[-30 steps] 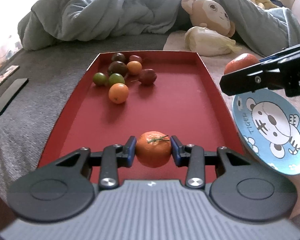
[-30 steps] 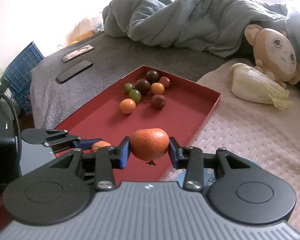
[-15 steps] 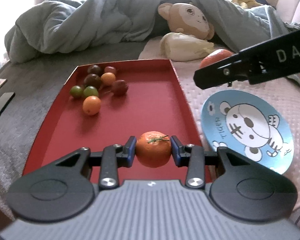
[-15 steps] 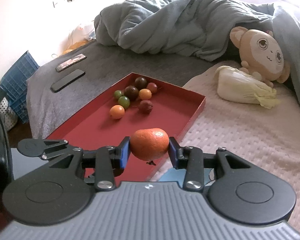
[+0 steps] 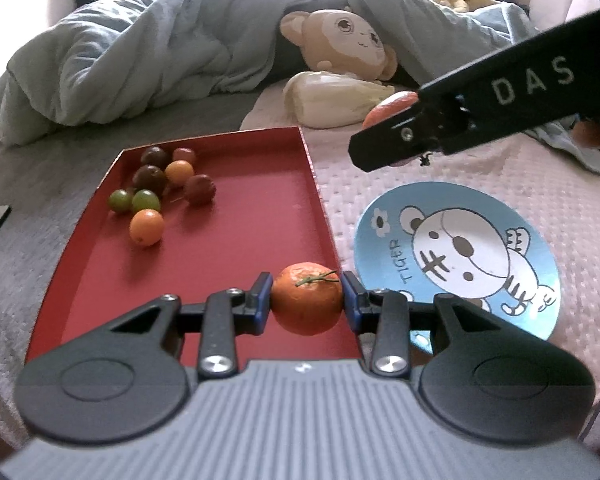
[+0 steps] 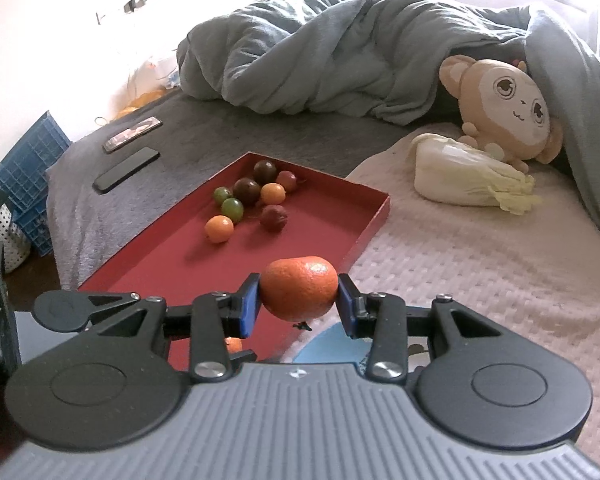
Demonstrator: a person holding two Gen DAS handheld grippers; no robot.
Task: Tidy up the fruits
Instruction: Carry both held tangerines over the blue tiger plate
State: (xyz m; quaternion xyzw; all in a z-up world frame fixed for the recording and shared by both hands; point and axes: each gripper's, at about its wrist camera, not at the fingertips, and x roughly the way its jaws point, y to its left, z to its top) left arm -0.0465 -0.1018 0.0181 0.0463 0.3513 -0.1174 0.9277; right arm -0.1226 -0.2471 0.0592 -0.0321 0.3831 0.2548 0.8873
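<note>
At the far left a black phone (image 6: 126, 170) and a second, printed one (image 6: 132, 135) lie on the grey blanket (image 6: 204, 148). Next comes the red tray (image 5: 316, 184), with eight small fruits bunched in its far left corner: two dark plums (image 5: 150, 176), two green ones (image 5: 145, 200), two little oranges (image 5: 146, 227) and two reddish ones (image 5: 199, 189). The left gripper (image 5: 306, 300) is clamped on a stemmed mandarin (image 5: 306, 298), dull orange with a dry green twig on top, held over the tray's near right corner. To its right a blue tiger plate (image 5: 456, 252) lies flat on the pink quilted cover (image 5: 540, 184). Above the plate, the right gripper (image 6: 298, 294) pinches a smooth mandarin (image 6: 298, 292), glossier and slightly flattened, stalk end down. Behind sit a napa cabbage (image 6: 464, 178) and a monkey plush (image 6: 504, 108).
</note>
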